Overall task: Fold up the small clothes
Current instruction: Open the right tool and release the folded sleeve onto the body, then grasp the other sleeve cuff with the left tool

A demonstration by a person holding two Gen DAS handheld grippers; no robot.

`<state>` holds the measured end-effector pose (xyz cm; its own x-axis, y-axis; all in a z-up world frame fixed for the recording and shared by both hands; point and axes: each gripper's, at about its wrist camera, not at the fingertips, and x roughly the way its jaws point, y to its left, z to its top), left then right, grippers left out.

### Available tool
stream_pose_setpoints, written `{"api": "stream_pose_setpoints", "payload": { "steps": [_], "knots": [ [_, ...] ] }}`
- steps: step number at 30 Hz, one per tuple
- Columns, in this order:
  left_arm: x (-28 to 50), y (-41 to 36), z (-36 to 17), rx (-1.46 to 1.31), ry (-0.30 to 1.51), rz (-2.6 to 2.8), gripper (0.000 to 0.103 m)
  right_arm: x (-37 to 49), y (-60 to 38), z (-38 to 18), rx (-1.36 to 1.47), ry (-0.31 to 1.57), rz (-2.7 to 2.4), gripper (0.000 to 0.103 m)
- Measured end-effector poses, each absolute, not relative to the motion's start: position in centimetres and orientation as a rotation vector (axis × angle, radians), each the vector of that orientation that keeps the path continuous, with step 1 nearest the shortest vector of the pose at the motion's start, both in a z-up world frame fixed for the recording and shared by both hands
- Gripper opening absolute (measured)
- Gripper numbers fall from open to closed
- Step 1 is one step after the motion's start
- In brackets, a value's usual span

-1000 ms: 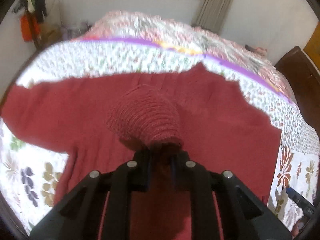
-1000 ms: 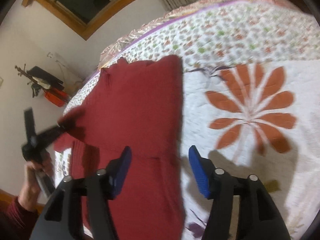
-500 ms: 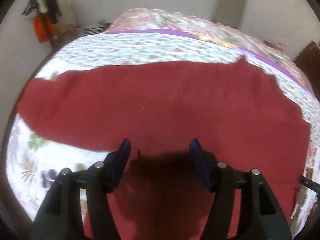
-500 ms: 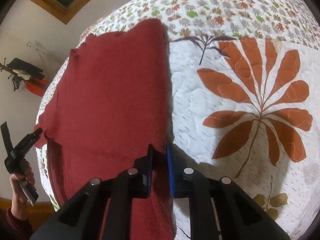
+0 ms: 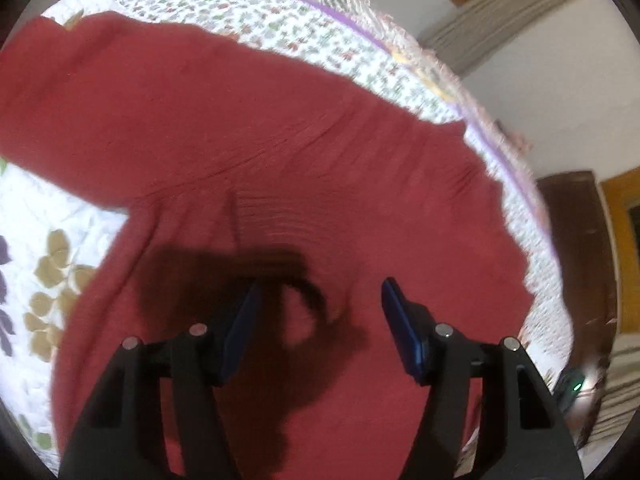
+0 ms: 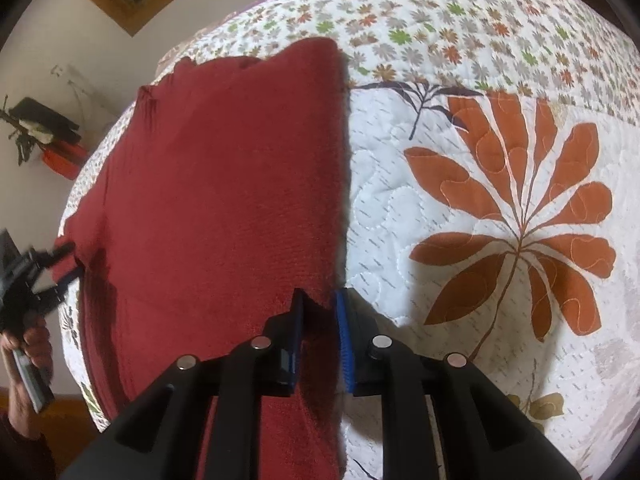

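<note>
A dark red knitted sweater [image 5: 280, 140] lies spread on the floral quilt [image 5: 36, 240] and fills most of the left wrist view. My left gripper [image 5: 320, 312] hangs open just above its body, nothing between the blue pads, its shadow falling on the knit. In the right wrist view the sweater [image 6: 224, 184] runs up the left half of the quilt [image 6: 400, 208]. My right gripper [image 6: 320, 316] is shut on the sweater's straight right edge near the camera. The left gripper [image 6: 60, 268] shows at the far left edge, open, held by a hand [image 6: 32, 344].
The quilt's big orange leaf print [image 6: 516, 216] covers the bed right of the sweater. A wooden window frame [image 6: 120, 12] and a rack with an orange bag [image 6: 56, 152] stand against the wall. A curtain [image 5: 492, 20] and dark wooden furniture [image 5: 576, 248] lie beyond the bed.
My left gripper let go of the ribbed sleeve end, opened and swung over the sweater's body. My right gripper went from open to shut on the sweater's edge.
</note>
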<state>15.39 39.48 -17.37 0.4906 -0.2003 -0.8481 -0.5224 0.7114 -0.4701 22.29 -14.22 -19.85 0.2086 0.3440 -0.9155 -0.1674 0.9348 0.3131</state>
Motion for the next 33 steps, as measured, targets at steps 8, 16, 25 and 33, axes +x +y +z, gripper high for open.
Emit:
{"api": "stream_pose_setpoints", "payload": {
  "steps": [8,16,25,33],
  "knots": [
    [18.0,40.5,-20.2,-0.912,1.128,0.22,0.007,22.4,-13.9,-19.9,0.152,1.31,0.349,0.017],
    [17.2,37.3,-14.9,-0.449,0.947,0.21,0.041,22.2,-13.8,-19.9,0.13,1.305,0.338,0.021],
    [13.8,41.8,-16.8,-0.573,1.028,0.363,0.054,22.2,-11.7,-16.3,0.103,1.234,0.312,0.025],
    [18.4,39.8,-19.8,-0.419,1.196,0.293,0.057,23.6,-6.5,-18.8,0.06,1.329,0.349,0.025]
  ]
}}
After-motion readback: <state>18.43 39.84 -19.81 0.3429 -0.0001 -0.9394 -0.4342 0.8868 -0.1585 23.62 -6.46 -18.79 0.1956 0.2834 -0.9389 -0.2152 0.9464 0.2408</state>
